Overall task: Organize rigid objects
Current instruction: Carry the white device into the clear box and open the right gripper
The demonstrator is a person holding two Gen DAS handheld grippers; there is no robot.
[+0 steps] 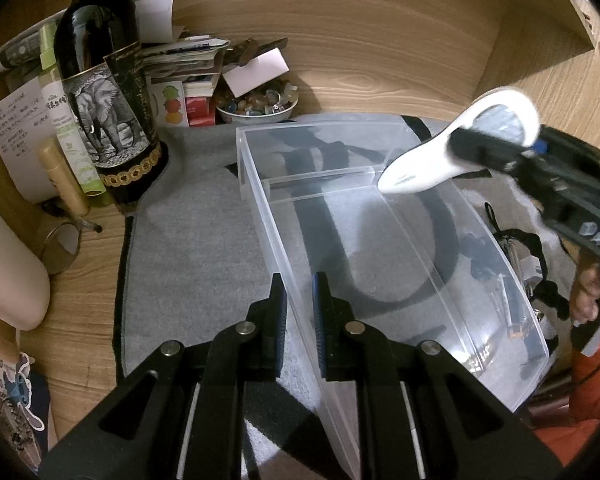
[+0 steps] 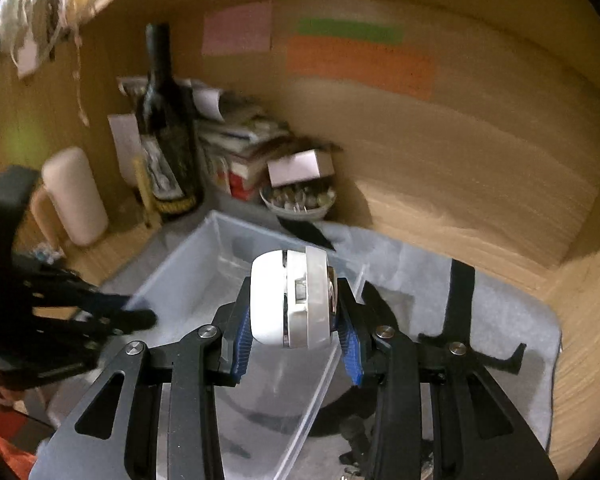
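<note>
white gadget carried over the clear bin, left gripper pinching the bin's wall

in the left wrist view the left gripper (image 1: pixel 300 308) sits at bottom centre, its jaws narrow and closed on the near left wall of the clear plastic bin (image 1: pixel 496 240), which lies on a grey mat (image 1: pixel 188 240) in the middle of the frame. at upper right the right gripper (image 1: pixel 484 148) clamps a white handheld device (image 1: pixel 412 168) above the bin's far right corner. in the right wrist view, the device (image 2: pixel 292 300) sits at centre between blue pads (image 2: pixel 242 344). a dark bottle (image 1: pixel 100 80) and a bowl of small stones (image 1: pixel 256 106) stand at upper left.
</note>
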